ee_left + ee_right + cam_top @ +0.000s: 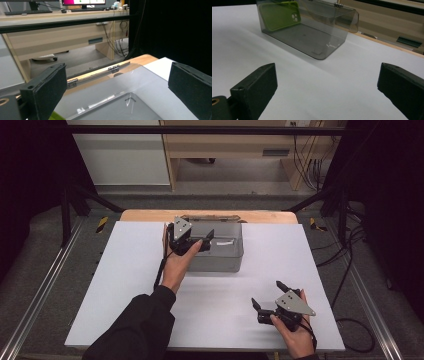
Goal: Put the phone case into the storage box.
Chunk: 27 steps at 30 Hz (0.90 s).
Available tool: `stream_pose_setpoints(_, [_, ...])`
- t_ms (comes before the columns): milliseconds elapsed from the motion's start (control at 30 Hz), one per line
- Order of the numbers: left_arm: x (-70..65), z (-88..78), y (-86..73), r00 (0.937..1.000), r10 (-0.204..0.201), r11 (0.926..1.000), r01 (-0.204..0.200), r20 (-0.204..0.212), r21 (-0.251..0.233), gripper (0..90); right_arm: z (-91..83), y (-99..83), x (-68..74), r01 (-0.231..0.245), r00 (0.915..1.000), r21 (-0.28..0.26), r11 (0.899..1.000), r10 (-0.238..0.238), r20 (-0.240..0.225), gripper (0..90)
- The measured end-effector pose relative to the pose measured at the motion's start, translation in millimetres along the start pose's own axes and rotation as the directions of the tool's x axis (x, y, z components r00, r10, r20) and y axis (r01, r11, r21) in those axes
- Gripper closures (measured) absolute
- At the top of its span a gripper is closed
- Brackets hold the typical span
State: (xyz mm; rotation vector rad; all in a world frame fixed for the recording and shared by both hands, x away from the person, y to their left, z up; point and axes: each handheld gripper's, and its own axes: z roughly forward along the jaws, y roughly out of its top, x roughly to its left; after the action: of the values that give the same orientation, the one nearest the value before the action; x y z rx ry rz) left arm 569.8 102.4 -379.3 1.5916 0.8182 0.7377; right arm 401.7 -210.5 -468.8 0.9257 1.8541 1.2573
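Note:
A smoky translucent box [222, 255] with small hinges [113, 68] along its far edge stands at the middle back of the white table. Inside it a green phone case [279, 15] leans against the left wall. My left gripper [207, 241] hovers over the box's left half, open, with the box's glossy top [140, 87] right below its jaws and nothing between them. A sliver of the green case [56, 116] shows beneath the left jaw. My right gripper [267, 293] rests low near the front right of the table, open and empty, pointing toward the box [312, 32].
The white tabletop [130, 285] lies on a wooden board [150, 215] that shows along the back edge. Metal rails run along both sides on the floor. Beyond the table stand a wooden desk [62, 37] and hanging cables [312, 167].

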Motion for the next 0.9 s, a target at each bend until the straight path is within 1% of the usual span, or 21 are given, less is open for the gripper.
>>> stream_pose_setpoints(200, [-0.8, -1.6, 1.5, 0.9996, -0.019, 0.9997, 0.02, 0.022, -0.017, 1.4, -0.1, 0.2, 0.0, -0.002, 1.0, -0.002, 1.0, 0.002, -0.002, 3.0])
stream_pose_setpoints(300, [-0.7, -3.4, 2.9, 0.9997, -0.008, 0.9995, 0.009, 0.024, -0.03, 1.4, -0.2, 0.2, 0.0, -0.003, 1.0, -0.003, 1.0, 0.003, -0.003, 3.0])
stream_pose_setpoints(400, [-0.1, -5.2, 4.6, 0.9994, -0.014, 0.9984, 0.016, 0.032, -0.054, 1.4, 0.0, 0.1, -0.1, -0.003, 1.0, -0.003, 1.0, 0.003, -0.004, 3.0])
stream_pose_setpoints(467, [1.1, -6.2, 5.2, 0.9993, -0.001, 0.9982, 0.003, 0.039, -0.059, 1.3, 0.1, -0.1, -0.4, -0.003, 1.0, -0.004, 1.0, 0.003, -0.004, 3.0])
stream_pose_setpoints(500, [1.4, -6.8, 5.4, 0.9992, -0.002, 0.9979, 0.004, 0.04, -0.065, 1.3, 0.0, 0.0, -0.4, -0.003, 1.0, -0.004, 1.0, 0.003, -0.004, 3.0])
stream_pose_setpoints(567, [2.9, -8.0, 5.9, 0.999, 0.001, 0.9979, 0.002, 0.044, -0.065, 1.3, -0.1, 0.1, -0.3, -0.003, 1.0, -0.003, 1.0, 0.003, -0.003, 3.0])
stream_pose_setpoints(600, [3.2, -8.4, 6.2, 0.999, -0.005, 0.9976, 0.008, 0.045, -0.069, 1.3, 0.0, 0.1, -0.2, -0.003, 1.0, -0.003, 1.0, 0.002, -0.004, 3.0])
stream_pose_setpoints(667, [5.5, -10.2, 7.0, 0.999, -0.003, 0.9979, 0.006, 0.045, -0.064, 1.3, -0.1, 0.2, 0.0, -0.004, 1.0, -0.002, 1.0, 0.004, -0.004, 3.0])
stream_pose_setpoints(700, [6.1, -10.5, 7.2, 0.9989, -0.009, 0.9976, 0.013, 0.047, -0.068, 1.4, -0.2, 0.3, 0.1, -0.003, 1.0, -0.002, 1.0, 0.003, -0.004, 3.0])
stream_pose_setpoints(767, [8.6, -12.3, 7.7, 0.9988, -0.009, 0.9975, 0.012, 0.049, -0.07, 1.3, -0.3, 0.2, 0.0, -0.003, 1.0, -0.003, 1.0, 0.003, -0.003, 3.0])
stream_pose_setpoints(900, [13.9, -16.0, 9.6, 0.9986, -0.017, 0.996, 0.022, 0.05, -0.087, 1.3, -0.2, 0.2, -0.2, -0.005, 1.0, -0.003, 1.0, 0.005, -0.004, 3.0])
